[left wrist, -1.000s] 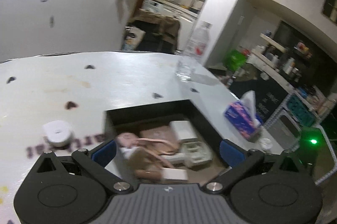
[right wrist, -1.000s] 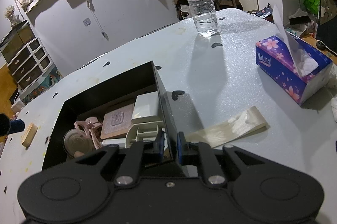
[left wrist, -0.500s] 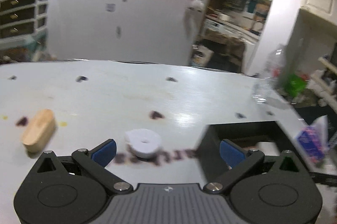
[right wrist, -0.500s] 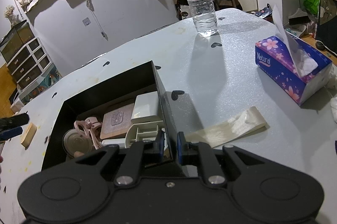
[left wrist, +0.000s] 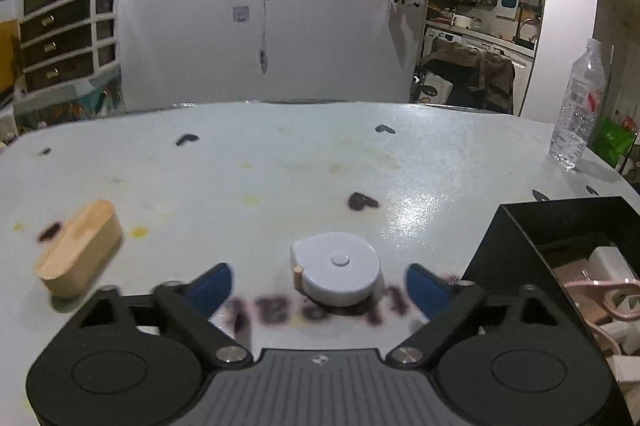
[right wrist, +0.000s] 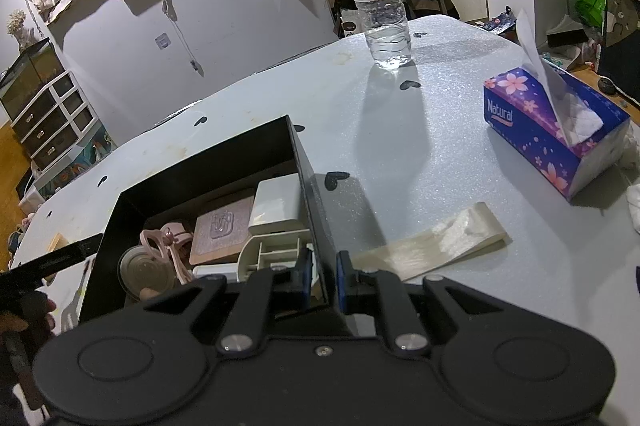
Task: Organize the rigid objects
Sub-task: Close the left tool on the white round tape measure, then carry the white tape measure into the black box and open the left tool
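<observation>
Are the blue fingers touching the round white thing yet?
Apart. The left wrist view shows table on both sides of the round white tape measure, between it and the left gripper's blue fingers, whose jaws are closing.

My left gripper (left wrist: 319, 280) tilts down toward the table, its jaws closing with the white round disc (left wrist: 336, 274) between the blue pads, not yet touched. My right gripper (right wrist: 322, 272) points down too, pinched tight on the black box's (right wrist: 312, 185) right wall, beside that disc's side.
</observation>
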`<state>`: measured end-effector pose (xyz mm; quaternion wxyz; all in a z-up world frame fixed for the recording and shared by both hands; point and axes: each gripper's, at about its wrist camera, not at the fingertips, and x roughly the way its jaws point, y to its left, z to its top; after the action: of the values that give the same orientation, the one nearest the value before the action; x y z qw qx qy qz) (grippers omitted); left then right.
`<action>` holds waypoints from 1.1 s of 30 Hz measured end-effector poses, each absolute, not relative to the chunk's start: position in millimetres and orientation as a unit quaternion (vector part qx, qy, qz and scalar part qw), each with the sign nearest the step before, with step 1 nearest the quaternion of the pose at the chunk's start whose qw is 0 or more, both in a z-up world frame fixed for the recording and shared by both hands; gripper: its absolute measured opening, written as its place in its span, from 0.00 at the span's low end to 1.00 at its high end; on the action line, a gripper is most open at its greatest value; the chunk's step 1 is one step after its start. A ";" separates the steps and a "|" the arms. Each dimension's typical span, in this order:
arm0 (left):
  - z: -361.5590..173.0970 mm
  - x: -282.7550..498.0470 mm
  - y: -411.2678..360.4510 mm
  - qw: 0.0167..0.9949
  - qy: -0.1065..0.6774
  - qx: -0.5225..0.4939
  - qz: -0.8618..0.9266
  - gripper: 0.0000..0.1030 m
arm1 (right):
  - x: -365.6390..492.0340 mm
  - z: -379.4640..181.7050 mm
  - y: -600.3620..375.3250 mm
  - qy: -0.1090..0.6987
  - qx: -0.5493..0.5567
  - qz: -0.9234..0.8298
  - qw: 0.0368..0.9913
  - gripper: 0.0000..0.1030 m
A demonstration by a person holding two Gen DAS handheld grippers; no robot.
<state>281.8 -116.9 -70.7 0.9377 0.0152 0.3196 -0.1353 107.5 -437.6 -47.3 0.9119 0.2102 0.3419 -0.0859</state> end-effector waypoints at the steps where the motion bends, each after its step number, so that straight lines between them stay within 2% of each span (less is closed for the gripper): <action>1: -73.4 285.7 -118.0 0.936 0.325 0.012 -0.135 0.80 | 107.3 -47.5 -437.7 0.342 0.210 -0.086 0.912 0.12; 5: -80.5 294.5 -125.0 0.936 0.322 0.014 -0.139 0.76 | 107.3 -47.6 -437.6 0.342 0.211 -0.086 0.912 0.12; 13: -86.7 296.0 -141.5 0.939 0.306 0.057 -0.148 0.56 | 107.5 -47.5 -437.4 0.342 0.210 -0.086 0.912 0.12; 27: -85.0 261.5 -128.9 0.936 0.311 0.048 -0.158 0.55 | 108.0 -47.8 -437.6 0.342 0.209 -0.086 0.912 0.12; 33: -55.5 230.5 -120.8 0.934 0.296 0.009 -0.202 0.55 | 107.4 -48.0 -437.4 0.341 0.210 -0.085 0.912 0.13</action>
<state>230.5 -120.8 -55.5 0.9337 0.0086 0.2958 -0.2017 107.4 -437.4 -48.0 0.9124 0.2097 0.3412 -0.0849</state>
